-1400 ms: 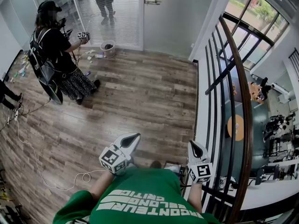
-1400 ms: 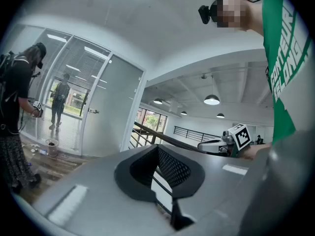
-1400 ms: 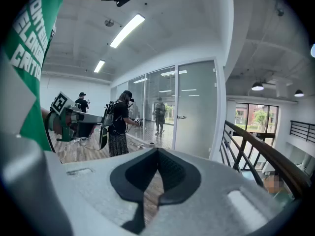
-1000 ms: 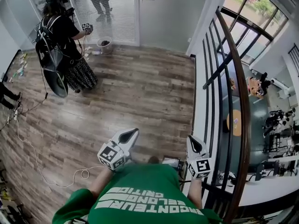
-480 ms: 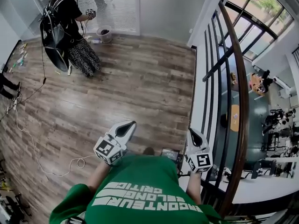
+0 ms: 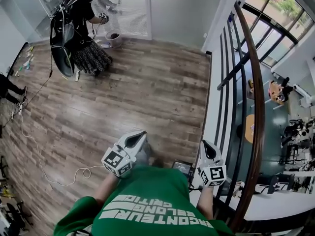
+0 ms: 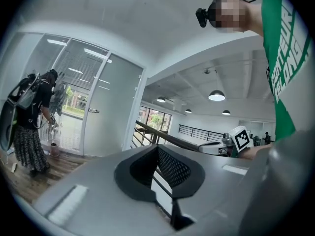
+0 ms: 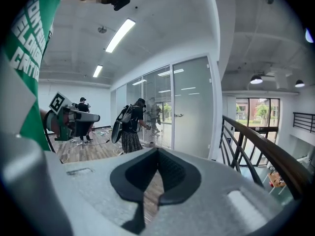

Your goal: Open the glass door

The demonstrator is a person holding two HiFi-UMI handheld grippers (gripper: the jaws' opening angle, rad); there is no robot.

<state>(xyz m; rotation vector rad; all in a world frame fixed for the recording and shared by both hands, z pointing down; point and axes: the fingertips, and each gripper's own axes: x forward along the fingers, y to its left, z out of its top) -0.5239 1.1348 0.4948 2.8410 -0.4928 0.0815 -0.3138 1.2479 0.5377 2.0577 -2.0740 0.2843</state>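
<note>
While jaws of left gripper [image 6: 137, 135], right gripper [image 6: 206, 145] together, frosted glass door [image 6: 182, 14] closed.

Glass door [image 6: 182, 14] is sitting at the far end of the floor [image 6: 142, 92]. A person [image 6: 76, 31] is standing just left of it, with a bin [image 6: 114, 37] sitting right beside them. A railing [image 6: 257, 107] is running down the right side. The left gripper [image 6: 140, 134] and right gripper [image 6: 205, 144] are hanging at the near end, well apart from the door.
</note>
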